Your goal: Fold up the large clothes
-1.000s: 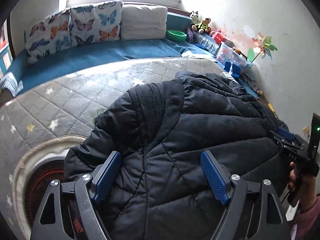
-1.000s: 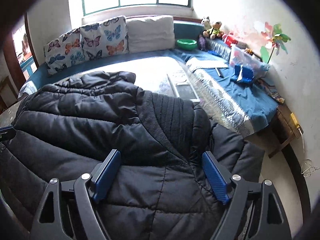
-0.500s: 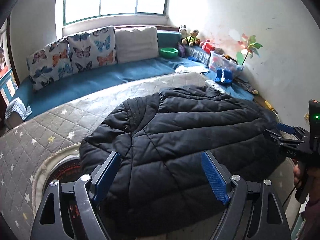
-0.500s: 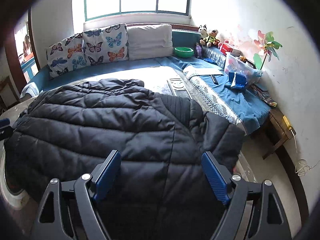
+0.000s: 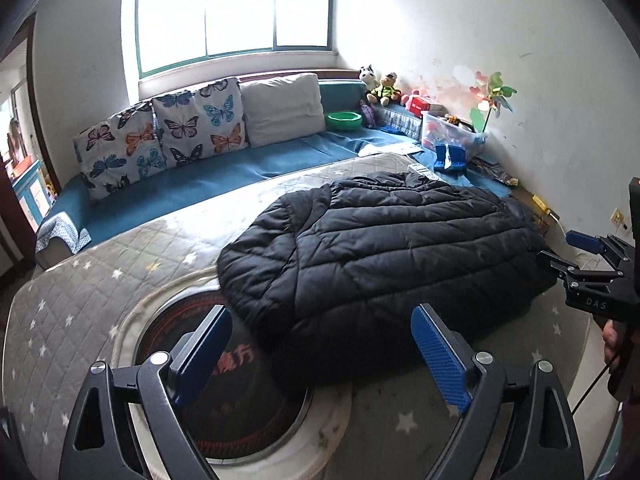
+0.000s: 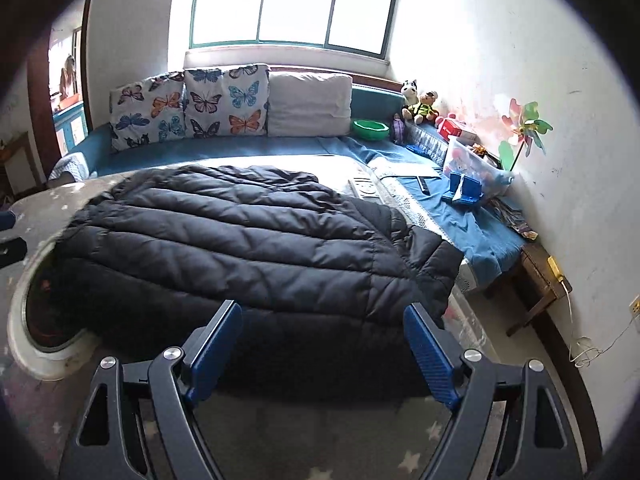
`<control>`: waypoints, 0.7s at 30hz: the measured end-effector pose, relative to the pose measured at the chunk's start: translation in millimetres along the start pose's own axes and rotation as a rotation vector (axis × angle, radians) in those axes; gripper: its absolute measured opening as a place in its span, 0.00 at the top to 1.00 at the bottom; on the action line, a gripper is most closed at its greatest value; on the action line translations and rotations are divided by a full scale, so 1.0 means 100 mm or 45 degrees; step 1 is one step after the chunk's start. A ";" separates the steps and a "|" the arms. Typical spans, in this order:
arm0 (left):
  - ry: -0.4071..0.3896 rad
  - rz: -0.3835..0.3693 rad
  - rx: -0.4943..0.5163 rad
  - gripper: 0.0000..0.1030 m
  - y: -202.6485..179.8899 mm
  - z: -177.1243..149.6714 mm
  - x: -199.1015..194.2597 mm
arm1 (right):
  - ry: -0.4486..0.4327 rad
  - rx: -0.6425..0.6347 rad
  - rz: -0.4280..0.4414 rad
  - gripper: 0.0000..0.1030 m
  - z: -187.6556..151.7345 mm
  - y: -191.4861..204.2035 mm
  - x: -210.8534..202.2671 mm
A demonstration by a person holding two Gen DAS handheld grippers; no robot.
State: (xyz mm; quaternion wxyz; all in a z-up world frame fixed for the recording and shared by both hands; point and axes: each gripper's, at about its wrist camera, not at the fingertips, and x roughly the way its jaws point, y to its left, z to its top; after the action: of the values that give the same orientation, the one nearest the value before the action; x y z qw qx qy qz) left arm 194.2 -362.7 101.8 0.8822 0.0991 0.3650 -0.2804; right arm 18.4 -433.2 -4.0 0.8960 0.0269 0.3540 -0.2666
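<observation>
Black quilted jacket (image 5: 380,256) lies folded on the tabletop (image 5: 80,304), long axis left-to-right, ahead of both empty, wide-open grippers: left (image 5: 324,354), right (image 6: 320,344) about equally near.

Left hand-held gripper (image 5: 320,352) and right hand-held gripper (image 6: 322,344) both hover with jaws spread wide, gripping nothing.

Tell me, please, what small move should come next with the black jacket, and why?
Probably bring the right gripper forward and down to the near edge of the black jacket. Both it and the left gripper are open, empty and short of the jacket, which lies bundled on the grey star quilt, so nothing is held yet.
</observation>
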 end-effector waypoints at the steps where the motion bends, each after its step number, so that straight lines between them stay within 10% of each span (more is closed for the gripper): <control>1: 0.001 0.001 -0.003 0.05 0.03 -0.05 -0.08 | -0.003 0.004 0.007 0.12 -0.02 0.03 -0.05; 21: -0.012 0.087 -0.079 0.05 0.35 -0.95 -1.06 | -0.024 0.019 0.030 0.12 -0.44 0.56 -0.62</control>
State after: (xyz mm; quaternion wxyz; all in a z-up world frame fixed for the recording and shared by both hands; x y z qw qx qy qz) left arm 96.8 -253.4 106.6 0.8956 0.0828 0.3658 -0.2393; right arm -18.6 -346.7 -4.4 0.9022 0.0353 0.3433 -0.2588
